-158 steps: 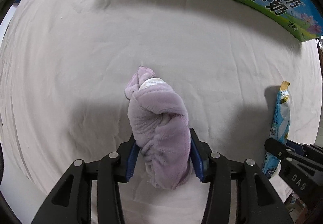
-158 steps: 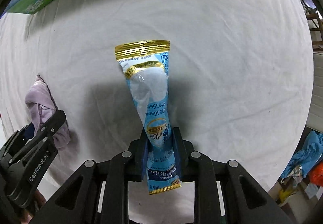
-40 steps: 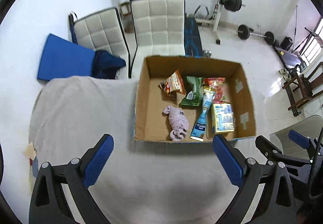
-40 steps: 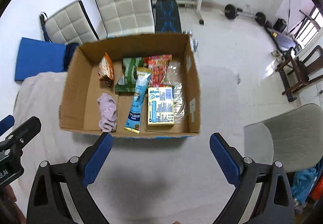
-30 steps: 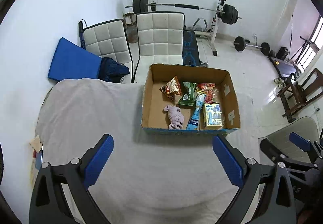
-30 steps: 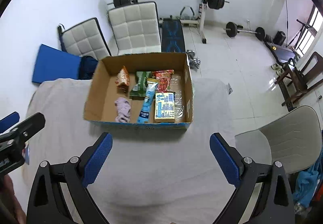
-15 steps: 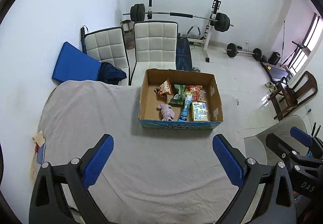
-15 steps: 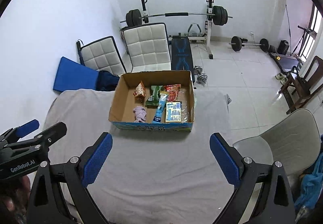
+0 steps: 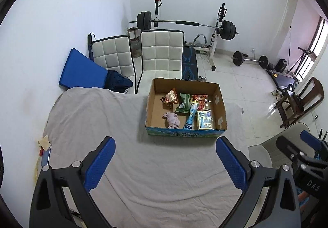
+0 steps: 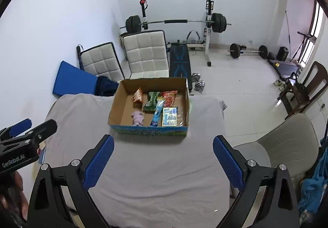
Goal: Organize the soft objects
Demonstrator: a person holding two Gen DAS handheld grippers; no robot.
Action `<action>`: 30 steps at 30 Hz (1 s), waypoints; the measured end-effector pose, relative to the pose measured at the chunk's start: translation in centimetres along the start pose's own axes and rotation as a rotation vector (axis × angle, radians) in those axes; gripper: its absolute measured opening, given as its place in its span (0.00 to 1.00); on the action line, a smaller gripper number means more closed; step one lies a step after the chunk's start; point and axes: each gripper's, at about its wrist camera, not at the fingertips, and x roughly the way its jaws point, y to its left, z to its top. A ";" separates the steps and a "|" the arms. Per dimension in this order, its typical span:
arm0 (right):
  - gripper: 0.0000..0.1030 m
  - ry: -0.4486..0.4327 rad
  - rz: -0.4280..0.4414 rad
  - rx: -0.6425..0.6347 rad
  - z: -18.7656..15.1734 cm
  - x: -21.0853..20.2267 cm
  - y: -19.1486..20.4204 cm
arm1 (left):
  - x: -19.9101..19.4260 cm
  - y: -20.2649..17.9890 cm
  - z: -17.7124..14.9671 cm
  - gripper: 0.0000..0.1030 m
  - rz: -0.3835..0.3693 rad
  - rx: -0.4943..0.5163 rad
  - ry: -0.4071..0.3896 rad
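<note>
While both tools (image 9: 165,163) (image 10: 163,160) hover spread and empty above the worktop (image 9: 155,170), towel (image 9: 172,119) and pouch (image 9: 190,117) lie in the box (image 9: 184,134).

So the cardboard box (image 9: 221,104) sits open-topped on the grey cloth-covered table (image 9: 143,166), with everything lying flat on its floor. The crumpled lilac cloth (image 9: 172,119) is near the front wall, left of the blue tube-shaped pouch (image 9: 190,116), which lies lengthwise with a yellow and blue carton (image 9: 203,119) just beside it on the right. Behind those, toward the back wall, there's an orange snack bag (image 9: 170,98), a green packet (image 9: 183,102) and a red packet (image 9: 199,99) in a row.
</note>
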 end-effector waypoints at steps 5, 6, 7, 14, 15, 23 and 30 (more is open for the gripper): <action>0.96 -0.027 -0.013 -0.002 1.1 0.5 -0.3 | 0.3 -0.1 0.5 0.98 0.017 0.002 -0.015; 0.96 -0.028 -0.013 -0.002 1.4 0.7 -0.3 | 0.4 -0.1 0.6 0.98 0.018 0.002 -0.018; 0.96 -0.029 -0.010 -0.001 1.7 0.8 -0.3 | 0.4 -0.1 0.7 0.98 0.020 0.002 -0.021; 0.96 -0.043 -0.016 -0.015 2.8 1.4 -0.1 | 0.6 -0.2 1.2 0.98 0.023 -0.001 -0.028; 0.96 -0.045 -0.013 -0.015 3.0 1.5 0.0 | 0.7 -0.2 1.2 0.98 0.023 0.002 -0.027; 0.96 -0.054 -0.008 -0.027 3.7 1.9 0.3 | 0.7 -0.2 1.4 0.98 0.020 -0.001 -0.026; 0.96 -0.059 -0.010 -0.032 3.8 1.6 0.5 | 0.8 -0.1 1.6 0.98 0.020 0.001 -0.029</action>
